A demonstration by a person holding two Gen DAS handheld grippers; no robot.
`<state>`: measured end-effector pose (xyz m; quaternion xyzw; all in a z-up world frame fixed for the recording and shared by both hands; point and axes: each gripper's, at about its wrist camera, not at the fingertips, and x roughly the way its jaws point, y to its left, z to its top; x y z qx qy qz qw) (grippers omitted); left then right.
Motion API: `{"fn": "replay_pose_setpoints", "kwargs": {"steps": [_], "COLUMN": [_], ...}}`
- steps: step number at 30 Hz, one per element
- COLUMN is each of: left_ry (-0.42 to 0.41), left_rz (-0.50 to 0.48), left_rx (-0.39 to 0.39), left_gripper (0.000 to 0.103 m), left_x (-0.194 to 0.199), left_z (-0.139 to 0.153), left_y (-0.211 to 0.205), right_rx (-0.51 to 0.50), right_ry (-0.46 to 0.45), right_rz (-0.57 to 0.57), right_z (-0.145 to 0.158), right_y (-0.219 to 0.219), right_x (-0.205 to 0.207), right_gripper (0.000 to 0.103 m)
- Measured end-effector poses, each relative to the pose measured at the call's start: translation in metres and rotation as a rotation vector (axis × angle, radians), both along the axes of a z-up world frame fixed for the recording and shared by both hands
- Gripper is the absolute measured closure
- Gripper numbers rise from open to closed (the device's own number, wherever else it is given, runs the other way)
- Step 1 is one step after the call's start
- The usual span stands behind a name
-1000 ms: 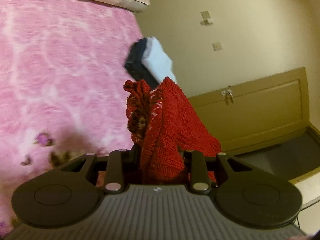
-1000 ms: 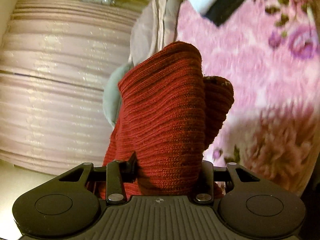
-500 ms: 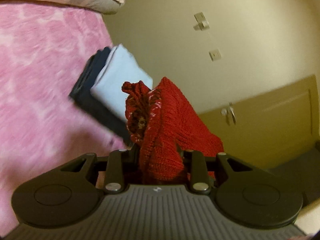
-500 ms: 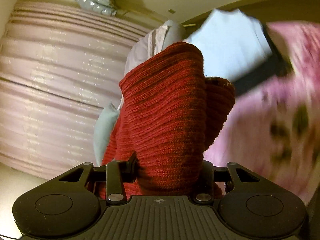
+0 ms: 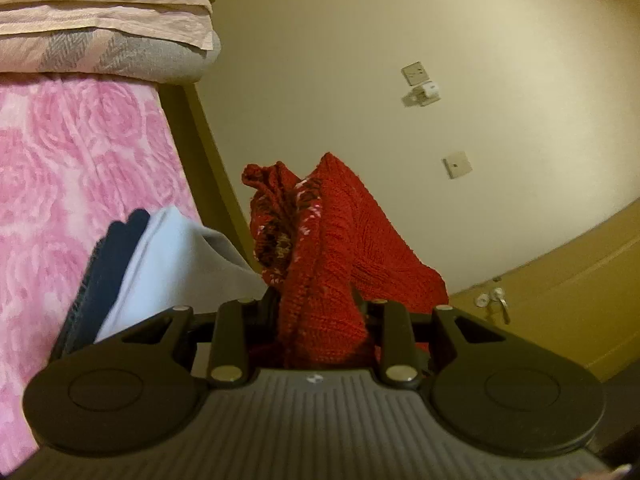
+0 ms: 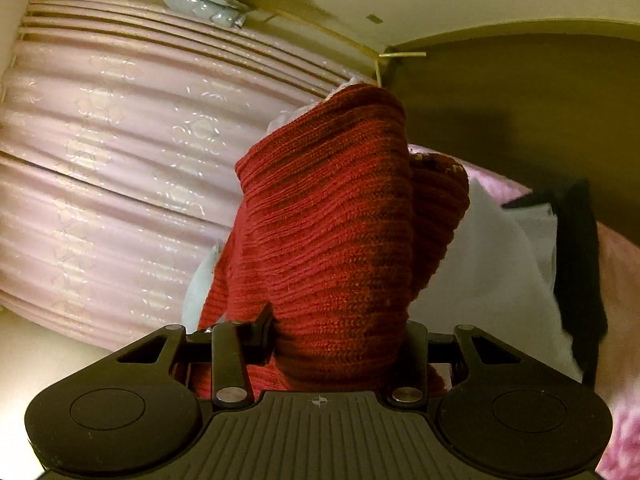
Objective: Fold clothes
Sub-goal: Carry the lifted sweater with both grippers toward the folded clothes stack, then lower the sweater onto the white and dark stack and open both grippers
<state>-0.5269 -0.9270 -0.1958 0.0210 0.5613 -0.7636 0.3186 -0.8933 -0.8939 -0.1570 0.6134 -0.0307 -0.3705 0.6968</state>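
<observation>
A red knitted sweater (image 5: 320, 264) with a white and dark pattern is bunched up and gripped between the jaws of my left gripper (image 5: 316, 312), which is shut on it. The same red sweater (image 6: 332, 240) fills the middle of the right wrist view, where my right gripper (image 6: 340, 332) is shut on a thick fold of it. Both hold it in the air above the bed. A folded stack, a pale blue garment (image 5: 168, 264) on a dark navy one (image 5: 104, 276), lies on the pink rose blanket (image 5: 80, 168). That stack shows as pale cloth (image 6: 492, 264) over black (image 6: 580, 248) to the right.
Folded pink and grey bedding (image 5: 100, 24) sits at the bed's far end. A cream wall with sockets (image 5: 456, 164) and a wooden door with a handle (image 5: 496, 300) lie ahead. Pink curtains (image 6: 120, 152) hang on the left of the right wrist view.
Both grippers have swept sideways with the sweater. The folded blue and navy stack has come much closer, from far back on the bed to just beside the grippers.
</observation>
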Motion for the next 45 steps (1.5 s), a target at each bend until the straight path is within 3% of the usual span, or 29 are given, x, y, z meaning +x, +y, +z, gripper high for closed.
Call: {"fn": "replay_pose_setpoints", "kwargs": {"steps": [11, 13, 15, 17, 20, 23, 25, 30, 34, 35, 38, 41, 45], "left_ry": [-0.076, -0.108, -0.131, -0.158, -0.227, -0.315, -0.386, -0.629, -0.626, -0.624, -0.633, -0.764, -0.818], "left_rz": [-0.022, -0.037, -0.040, -0.041, -0.036, -0.028, -0.004, 0.054, -0.027, -0.065, -0.168, -0.205, -0.174], "left_rx": [0.065, 0.058, 0.041, 0.023, -0.001, -0.024, -0.041, -0.134, -0.219, -0.234, -0.276, -0.296, -0.295], "left_gripper": [0.077, 0.076, 0.074, 0.072, 0.065, 0.064, 0.066, 0.072, 0.078, 0.080, 0.083, 0.082, 0.082], "left_x": [-0.009, -0.011, -0.010, -0.009, -0.009, -0.005, 0.001, -0.003, -0.034, -0.045, -0.078, -0.099, -0.100], "left_z": [-0.058, -0.067, -0.073, -0.076, -0.068, -0.050, -0.035, 0.022, 0.050, 0.048, 0.039, 0.009, -0.022], "left_y": [-0.023, -0.026, -0.028, -0.029, -0.025, -0.017, -0.008, 0.023, 0.049, 0.052, 0.060, 0.066, 0.070], "right_rx": [0.112, 0.121, 0.110, 0.090, 0.078, 0.085, 0.070, -0.011, -0.107, -0.125, -0.156, -0.174, -0.172], "right_ry": [-0.045, 0.002, 0.042, 0.083, 0.192, 0.344, 0.493, 0.712, 0.774, 0.794, 0.845, 0.890, 0.893], "right_rz": [-0.039, -0.049, -0.069, -0.076, -0.073, -0.148, -0.222, -0.302, -0.208, -0.175, -0.116, -0.092, -0.053], "right_z": [-0.074, -0.085, -0.092, -0.094, -0.079, -0.052, -0.031, 0.024, 0.043, 0.041, 0.026, -0.005, -0.035], "right_y": [-0.015, -0.019, -0.023, -0.025, -0.023, -0.003, 0.019, 0.063, 0.084, 0.088, 0.092, 0.093, 0.097], "right_x": [-0.016, -0.015, -0.014, -0.011, -0.001, 0.006, 0.009, 0.023, 0.079, 0.094, 0.131, 0.152, 0.157], "right_gripper": [0.058, 0.051, 0.033, 0.031, 0.027, 0.012, 0.012, 0.012, 0.019, 0.028, 0.031, 0.047, 0.047]}}
